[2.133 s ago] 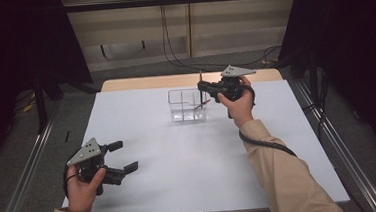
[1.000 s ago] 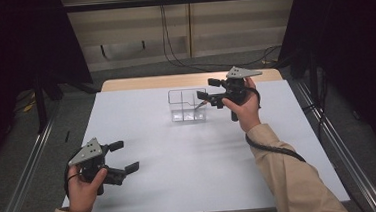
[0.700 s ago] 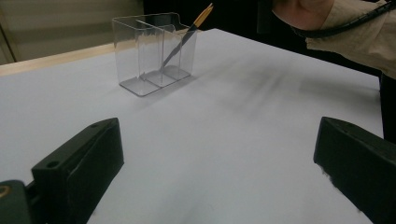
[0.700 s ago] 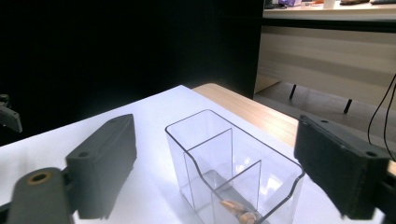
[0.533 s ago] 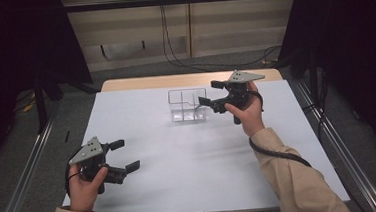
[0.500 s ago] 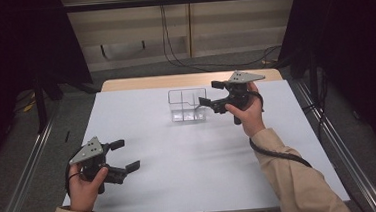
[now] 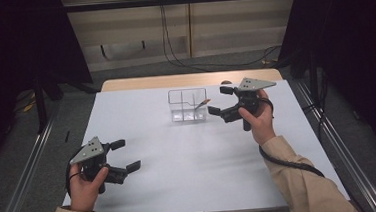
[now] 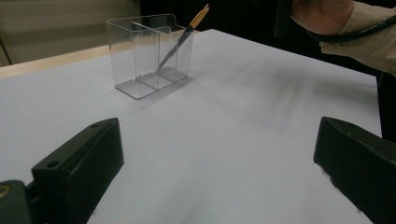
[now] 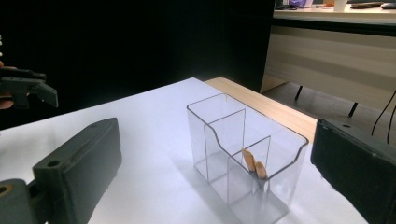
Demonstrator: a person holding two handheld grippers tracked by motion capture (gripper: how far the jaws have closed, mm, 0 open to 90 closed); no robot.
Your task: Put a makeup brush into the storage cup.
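A clear plastic organizer (image 7: pixel 188 106) with several compartments stands on the white table at the far middle. A thin dark stick with an orange end (image 7: pixel 202 103) leans in its right-hand compartment, also seen as the stick (image 8: pixel 186 33) and its orange end (image 9: pixel 253 165). My right gripper (image 7: pixel 218 100) hovers just right of the organizer (image 9: pixel 243 154). It is open, its jaws have just been opening, and nothing lies between them. My left gripper (image 7: pixel 126 155) is open and empty near the table's front left, pointing toward the organizer (image 8: pixel 149 56).
The white tabletop (image 7: pixel 195 160) spreads between the two grippers. A wooden strip (image 7: pixel 189 80) borders its far edge, and metal rails (image 7: pixel 339 145) run along both sides. Cables (image 7: pixel 172 47) hang down the back wall.
My right gripper has drawn back to the right, away from the organizer, with its jaws spreading wider. The stick stays leaning in the organizer. The left gripper has not moved.
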